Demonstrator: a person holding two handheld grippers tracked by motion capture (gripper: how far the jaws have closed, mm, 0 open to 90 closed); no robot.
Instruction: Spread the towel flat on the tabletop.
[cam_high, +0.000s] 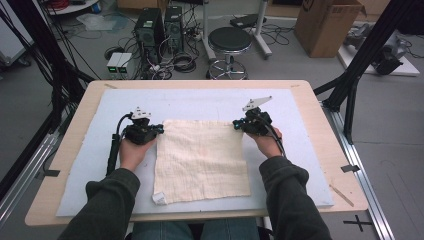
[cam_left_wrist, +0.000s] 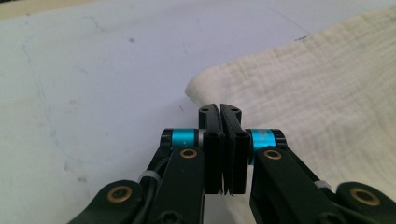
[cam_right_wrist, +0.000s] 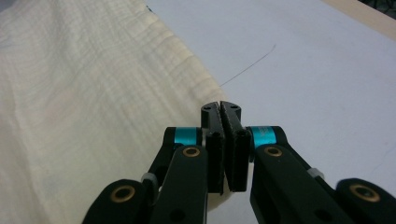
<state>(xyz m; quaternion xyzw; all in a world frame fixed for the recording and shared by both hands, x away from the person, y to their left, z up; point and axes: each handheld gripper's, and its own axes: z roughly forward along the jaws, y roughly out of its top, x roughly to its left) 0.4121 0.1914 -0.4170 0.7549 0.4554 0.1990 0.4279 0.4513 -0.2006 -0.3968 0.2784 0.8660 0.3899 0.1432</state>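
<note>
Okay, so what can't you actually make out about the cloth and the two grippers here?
- Whether the shut left gripper pinches the cloth: left gripper view, its own jaws cover the contact.
- Same for the right gripper: right gripper view, its jaws hide the edge.
- White tag at the cloth's corner: high view, too small to read.

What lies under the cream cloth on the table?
The cream cloth lies on a pale blue mat covering the wooden table. The mat beneath the cloth is hidden.
</note>
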